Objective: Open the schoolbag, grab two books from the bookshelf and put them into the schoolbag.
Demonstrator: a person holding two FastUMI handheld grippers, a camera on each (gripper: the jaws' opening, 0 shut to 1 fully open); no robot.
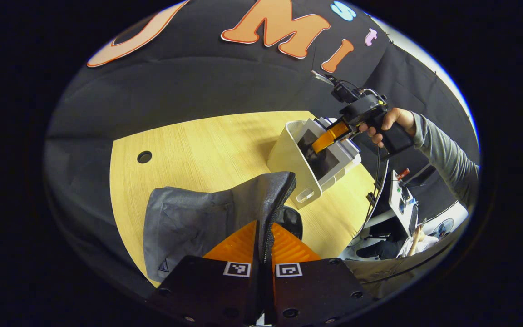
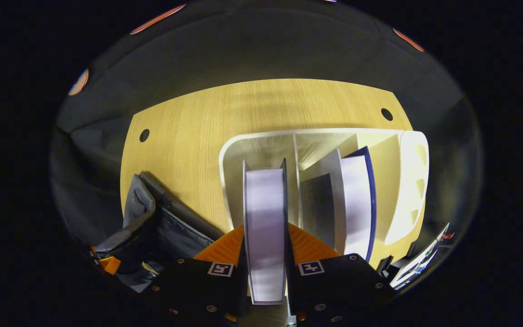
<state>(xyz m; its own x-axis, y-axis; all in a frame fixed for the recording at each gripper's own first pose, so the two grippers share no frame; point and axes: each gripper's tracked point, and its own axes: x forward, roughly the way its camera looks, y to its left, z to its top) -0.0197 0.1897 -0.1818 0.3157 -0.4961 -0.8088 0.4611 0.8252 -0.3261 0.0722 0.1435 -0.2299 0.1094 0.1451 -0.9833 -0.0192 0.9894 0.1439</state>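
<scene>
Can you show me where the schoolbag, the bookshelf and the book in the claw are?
schoolbag (image 1: 189, 222): left gripper view, grey side.
bookshelf (image 1: 288, 159): left gripper view, white side wall.
book (image 2: 265, 227): right gripper view, page edge.

No readable text, labels, brands or numbers on anything in view

Light wood-grain table (image 2: 189, 136), round holes near far corners, dark cloth wall behind. Grey schoolbag (image 1: 198, 218) resting on near-left part of tabletop, zipper edge raised. White bookshelf (image 2: 413, 181) standing just beside bag, toward right, divider splitting it into compartments. Book (image 2: 265, 227) upright in left compartment, second book (image 2: 357, 200) leaning in right one
</scene>
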